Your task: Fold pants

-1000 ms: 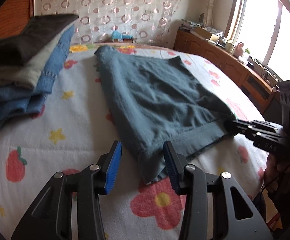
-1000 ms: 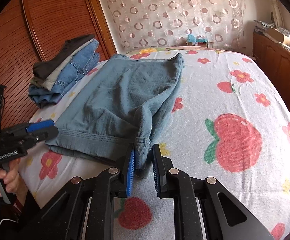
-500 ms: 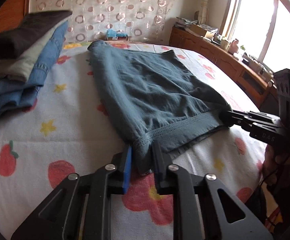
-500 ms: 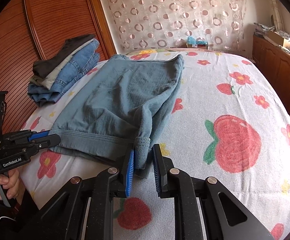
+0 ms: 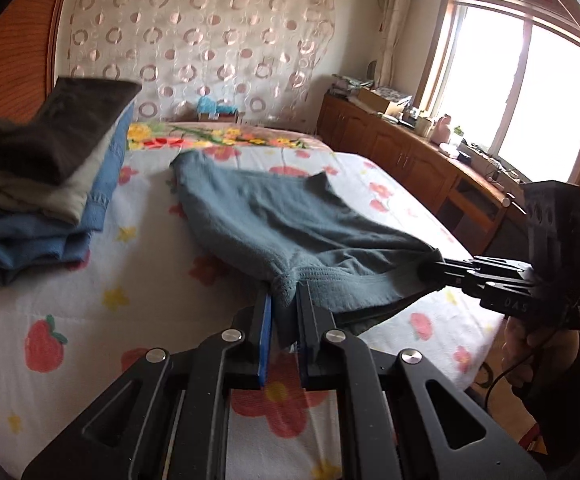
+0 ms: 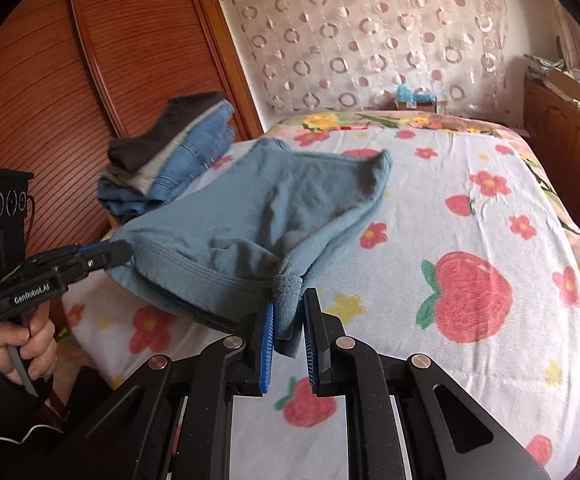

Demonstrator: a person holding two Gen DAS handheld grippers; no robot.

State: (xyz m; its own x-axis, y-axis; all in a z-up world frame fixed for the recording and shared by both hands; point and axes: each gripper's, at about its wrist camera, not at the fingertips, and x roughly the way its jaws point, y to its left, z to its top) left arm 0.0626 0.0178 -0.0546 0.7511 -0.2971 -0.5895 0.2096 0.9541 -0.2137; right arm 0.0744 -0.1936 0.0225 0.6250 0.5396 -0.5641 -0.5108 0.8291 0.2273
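Both grippers pinch the near hem of the blue-grey knit pants: left gripper one corner, right gripper the other. Hem is raised above the fruit-print bedsheet; far end rests near folded clothes stack.

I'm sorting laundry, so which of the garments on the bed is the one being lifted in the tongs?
The teal pants, clamped at two waistband corners by the left tongs and right tongs. The others lie folded in a stack by the wardrobe.

Teal-blue pants, strawberry-and-flower white bedsheet, circle-patterned beige curtain.
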